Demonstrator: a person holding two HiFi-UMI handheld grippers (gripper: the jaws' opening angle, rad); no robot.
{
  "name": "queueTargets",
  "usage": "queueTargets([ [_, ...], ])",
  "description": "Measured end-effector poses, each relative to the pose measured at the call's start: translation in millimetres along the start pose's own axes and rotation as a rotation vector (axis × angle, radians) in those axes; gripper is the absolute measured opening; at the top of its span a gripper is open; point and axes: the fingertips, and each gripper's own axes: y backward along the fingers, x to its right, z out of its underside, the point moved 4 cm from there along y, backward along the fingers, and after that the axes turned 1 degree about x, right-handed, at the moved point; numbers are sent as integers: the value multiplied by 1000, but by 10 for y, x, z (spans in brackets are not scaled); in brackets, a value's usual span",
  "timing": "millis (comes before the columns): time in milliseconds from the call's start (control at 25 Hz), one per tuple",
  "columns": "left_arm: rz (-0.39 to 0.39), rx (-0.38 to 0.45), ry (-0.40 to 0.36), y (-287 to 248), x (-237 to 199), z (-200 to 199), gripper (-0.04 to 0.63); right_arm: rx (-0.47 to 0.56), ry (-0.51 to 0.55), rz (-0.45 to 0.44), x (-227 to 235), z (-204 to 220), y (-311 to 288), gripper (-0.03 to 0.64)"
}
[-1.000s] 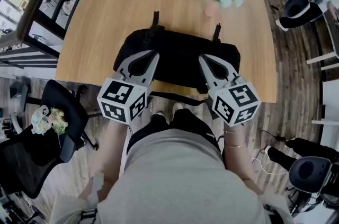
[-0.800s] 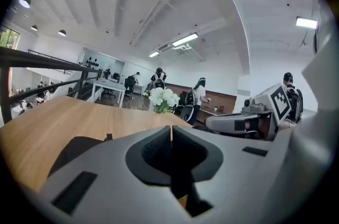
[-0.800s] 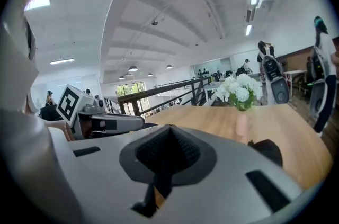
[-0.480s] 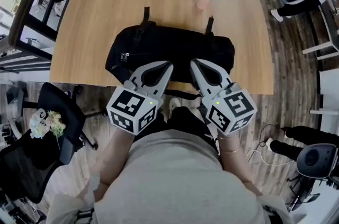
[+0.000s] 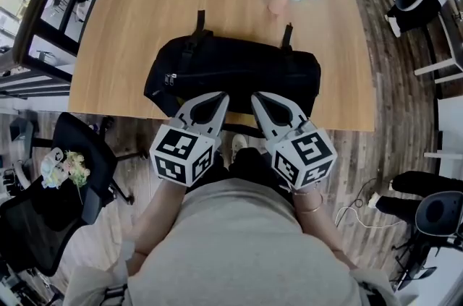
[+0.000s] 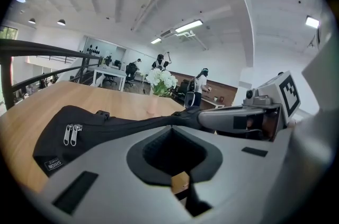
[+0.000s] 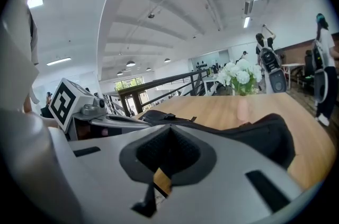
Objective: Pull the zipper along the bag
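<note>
Bag (image 5: 239,69) laid crosswise at lower edge of desk (image 5: 145,1), presumably for reach; left hand-held gripper (image 5: 216,98) and right hand-held gripper (image 5: 260,98) clenched, seemingly empty, at its near side.

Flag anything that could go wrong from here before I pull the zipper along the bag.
1. The left gripper, its jaws just closed on nothing visible, and the shut right gripper sit at the near side of the bag, away from the zipper pulls at its left end; tugging would likely drag fabric.
2. The bag lies close to the front edge of the table and could slide off.
3. The flower vase stands just behind it; a shove might tip it.
</note>
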Motion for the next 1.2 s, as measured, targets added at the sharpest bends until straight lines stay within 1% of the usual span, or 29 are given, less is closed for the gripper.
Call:
queueTargets([
  [80, 3, -10, -1, -9, 4, 20, 17, -6, 13, 5, 9, 21, -10, 6],
  [280, 10, -60, -19, -35, 13, 55, 17, -17, 4, 9, -2, 32, -20, 6],
  [640, 10, -76, -13, -53, 43, 109, 17, -27, -4, 21, 12, 72, -38, 6],
  [960, 0, -92, -22, -48, 14, 125, 17, -34, -4, 22, 35, 104, -67, 6],
  [1200, 6, -105, -24, -62, 26, 162, 17, -54, 6, 27, 47, 173, -89, 6],
])
